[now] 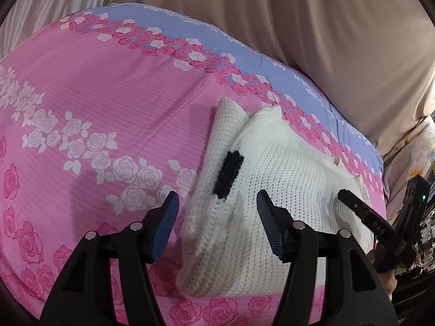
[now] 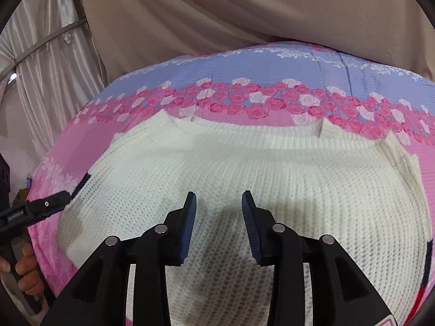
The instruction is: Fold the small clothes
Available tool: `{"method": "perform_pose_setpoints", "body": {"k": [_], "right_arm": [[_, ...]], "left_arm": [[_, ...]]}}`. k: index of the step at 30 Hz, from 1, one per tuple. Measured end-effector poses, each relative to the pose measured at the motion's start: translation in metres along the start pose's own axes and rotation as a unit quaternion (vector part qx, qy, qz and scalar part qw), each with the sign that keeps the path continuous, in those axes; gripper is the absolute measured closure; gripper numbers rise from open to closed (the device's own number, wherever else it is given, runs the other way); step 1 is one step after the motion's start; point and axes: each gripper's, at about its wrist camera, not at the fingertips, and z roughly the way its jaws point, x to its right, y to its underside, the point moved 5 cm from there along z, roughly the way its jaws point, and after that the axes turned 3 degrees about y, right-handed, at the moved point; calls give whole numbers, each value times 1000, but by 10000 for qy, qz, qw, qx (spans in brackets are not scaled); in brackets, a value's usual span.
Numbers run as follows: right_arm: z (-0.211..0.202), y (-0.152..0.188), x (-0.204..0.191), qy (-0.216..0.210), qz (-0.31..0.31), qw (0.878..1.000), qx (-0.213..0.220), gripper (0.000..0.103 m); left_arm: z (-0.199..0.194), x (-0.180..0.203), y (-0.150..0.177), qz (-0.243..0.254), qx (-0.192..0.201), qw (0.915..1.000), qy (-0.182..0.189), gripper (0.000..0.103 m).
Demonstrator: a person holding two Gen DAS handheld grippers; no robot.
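Observation:
A small white knit sweater (image 1: 272,168) lies on the pink rose-print bedsheet (image 1: 95,103). Its left side is folded over and shows a black patch (image 1: 228,174). My left gripper (image 1: 217,201) is open, its jaws either side of that folded edge and just above it. In the right wrist view the sweater (image 2: 258,179) spreads wide, its ribbed hem at the far side. My right gripper (image 2: 218,198) is open and empty over the sweater's middle. The right gripper's finger (image 1: 361,212) shows at the left view's right side. The left gripper (image 2: 40,206) shows at the right view's left edge.
The sheet has a blue band (image 2: 244,62) with roses along its far edge. Beige curtains (image 1: 299,21) hang behind the bed. A white curtain (image 2: 49,81) hangs at the left. Cluttered items (image 1: 418,217) stand off the bed's right side.

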Motion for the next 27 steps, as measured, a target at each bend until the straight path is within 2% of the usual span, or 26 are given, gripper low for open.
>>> {"method": "perform_pose_setpoints", "body": {"k": [2, 4, 8, 10, 12, 14, 15, 18, 21, 23, 27], "right_arm": [[23, -3, 12, -33, 192, 9994, -290, 68], [31, -8, 12, -79, 112, 9998, -155, 68], [37, -14, 1, 291, -227, 9993, -78, 63], [28, -12, -3, 406, -270, 9988, 35, 63], [15, -6, -4, 323, -245, 9990, 181, 62], [0, 4, -1, 155, -87, 9994, 283, 59], [-7, 9, 2, 87, -7, 9994, 325, 58], [-25, 29, 18, 10, 236, 9991, 347, 55], [-42, 47, 38, -98, 562, 9978, 344, 54], [-55, 57, 54, -184, 805, 9958, 389, 54], [-80, 73, 81, -62, 1080, 9927, 529, 53]], "left_arm": [[6, 1, 2, 58, -51, 10000, -43, 46], [14, -1, 5, -9, -152, 9999, -8, 46], [33, -2, 8, -178, -460, 9986, 205, 42], [36, 0, 5, -234, -394, 9987, 244, 37], [39, 2, 2, -323, -375, 9983, 302, 37], [43, 4, -2, -356, -352, 9983, 313, 44], [45, 7, -4, -317, -388, 9981, 356, 64], [41, 15, -11, -293, -323, 9979, 481, 77], [25, 44, -19, 18, -67, 9981, 606, 81], [10, 78, -24, 407, 144, 9961, 764, 82], [-10, 154, -20, 1171, 364, 9849, 1225, 82]]}}
